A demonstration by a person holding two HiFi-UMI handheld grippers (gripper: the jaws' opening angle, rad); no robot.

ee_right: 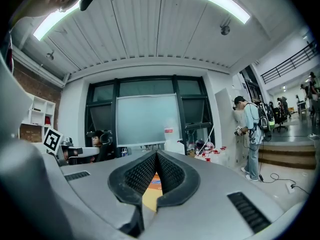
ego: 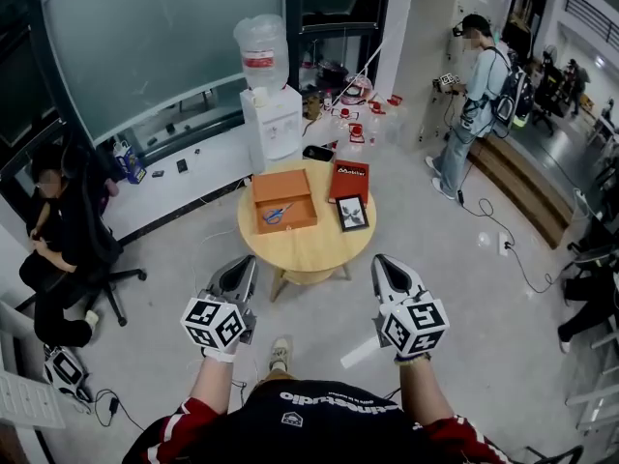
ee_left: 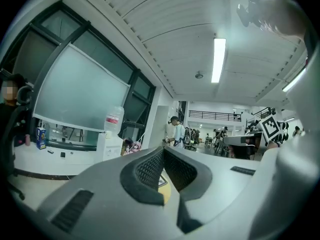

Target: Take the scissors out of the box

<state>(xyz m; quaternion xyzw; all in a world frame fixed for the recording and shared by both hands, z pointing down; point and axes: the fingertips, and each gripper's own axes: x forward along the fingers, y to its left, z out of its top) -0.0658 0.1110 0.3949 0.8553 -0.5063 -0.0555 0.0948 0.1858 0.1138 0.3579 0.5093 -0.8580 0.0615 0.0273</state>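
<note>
The scissors (ego: 277,214), blue-handled, lie inside an open orange box (ego: 286,186) on the far left part of a round wooden table (ego: 314,250). A red lid (ego: 349,178) and a small black frame (ego: 352,213) lie to the right of the box. My left gripper (ego: 248,263) and right gripper (ego: 383,261) hover side by side short of the table's near edge, both shut and holding nothing. In the left gripper view the left gripper (ee_left: 163,150) has its jaws meeting at the tips. The right gripper (ee_right: 156,154) in its own view points at the orange box (ee_right: 155,179), seen through the slit below its tips.
A white water dispenser (ego: 272,114) stands behind the table. One person sits on a chair (ego: 60,228) at the left. Another person (ego: 476,97) stands at the back right beside wooden steps (ego: 527,193). Cables (ego: 511,251) trail on the floor at the right.
</note>
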